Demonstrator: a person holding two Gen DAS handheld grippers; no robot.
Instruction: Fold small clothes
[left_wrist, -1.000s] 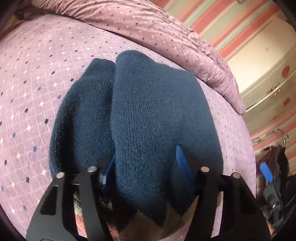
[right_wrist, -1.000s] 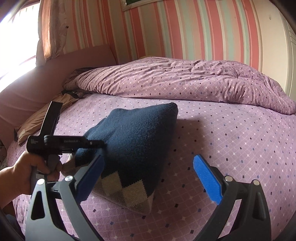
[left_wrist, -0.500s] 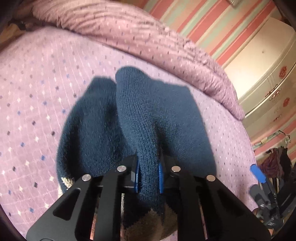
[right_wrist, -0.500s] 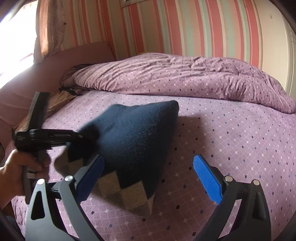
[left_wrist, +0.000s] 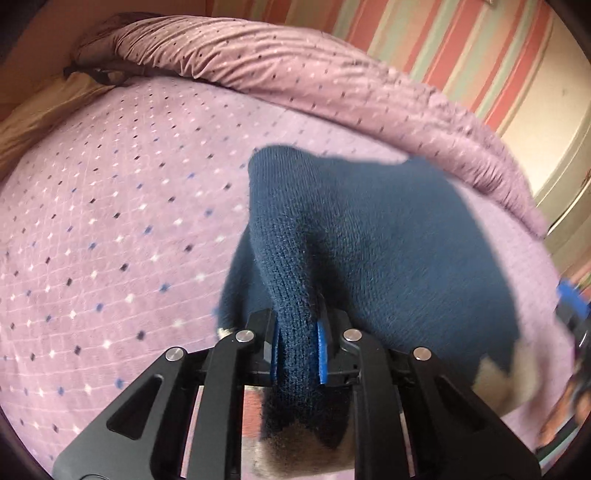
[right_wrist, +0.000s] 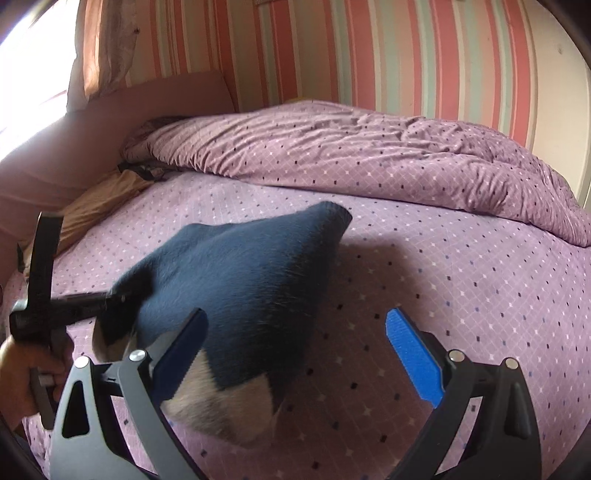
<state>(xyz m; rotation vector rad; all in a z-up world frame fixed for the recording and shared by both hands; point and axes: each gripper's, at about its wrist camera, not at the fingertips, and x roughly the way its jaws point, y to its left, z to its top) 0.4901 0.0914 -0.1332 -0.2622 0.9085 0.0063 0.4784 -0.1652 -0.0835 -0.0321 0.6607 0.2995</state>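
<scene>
Left jaws: closed on a raised ridge of dark blue knit. The left gripper (left_wrist: 297, 354) has its blue pads pressed against both sides of the fold, and nothing else is caught between them.

Right jaws: held wide apart, with nothing between them. The right gripper (right_wrist: 303, 354) hovers just over the near, patterned end of the garment; whether its left finger touches the knit cannot be told.

Garment: a small knitted garment (right_wrist: 236, 295), navy with tan diamond patches at its near edge, is partly lifted off the bedspread (right_wrist: 461, 295). Its far point stands up in a peak while the patterned end lies low near the right gripper. What kind of garment it is cannot be settled from these views.

Why held so: the pinch on a narrow ridge is judged to give one hand control of a whole layer, so the knit can be drawn over itself — the open gripper is presumably kept ready to take or pin the free end.

Hand: a hand (right_wrist: 26, 369) is seen wrapped round the left gripper's handle at the left edge of the right wrist view.

Surroundings: a bunched duvet (right_wrist: 369, 155) lies along the far side of the bed, well apart from the garment, before a striped wall (right_wrist: 369, 55).

Count: two grippers, one garment in play, one duvet, one hand in view.
</scene>
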